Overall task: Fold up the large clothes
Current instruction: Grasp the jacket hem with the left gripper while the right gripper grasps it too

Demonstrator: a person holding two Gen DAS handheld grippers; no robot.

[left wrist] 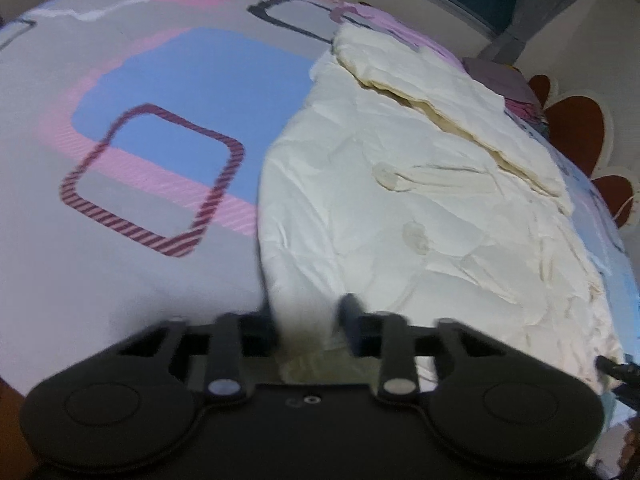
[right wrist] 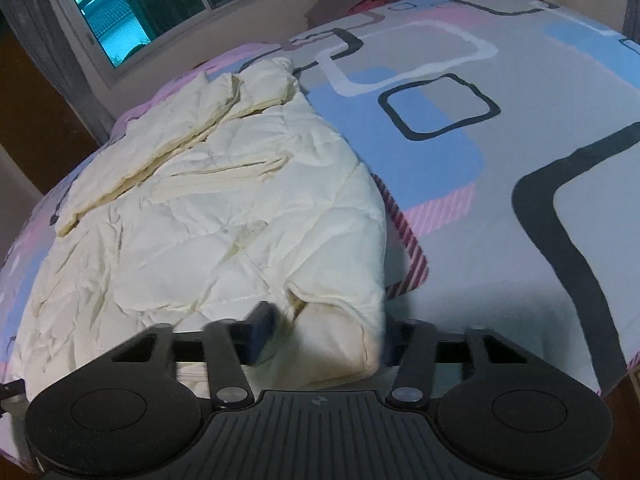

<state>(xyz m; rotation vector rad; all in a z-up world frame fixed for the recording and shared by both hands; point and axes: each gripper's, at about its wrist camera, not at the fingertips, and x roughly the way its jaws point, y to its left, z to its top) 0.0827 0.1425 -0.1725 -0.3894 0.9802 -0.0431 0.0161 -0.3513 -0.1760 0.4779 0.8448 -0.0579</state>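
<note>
A large cream garment (left wrist: 400, 200) lies crumpled on a bed with a patterned sheet (left wrist: 120, 80), one sleeve folded across its far side. In the left wrist view my left gripper (left wrist: 310, 320) is at the garment's near left corner, fingers closed in on the cloth and pinching it. In the right wrist view the same garment (right wrist: 220, 208) spreads to the left. My right gripper (right wrist: 324, 332) clamps its thick, folded near right corner, a finger pressing on each side. Both grippers are blurred.
The sheet (right wrist: 520, 120) runs wide to the right of the garment. A window (right wrist: 120, 12) with a grey curtain (right wrist: 52, 52) lies beyond the bed. A headboard with red-brown flower shapes (left wrist: 576, 128) and a pile of pink cloth (right wrist: 372, 0) stand at the bed's far end.
</note>
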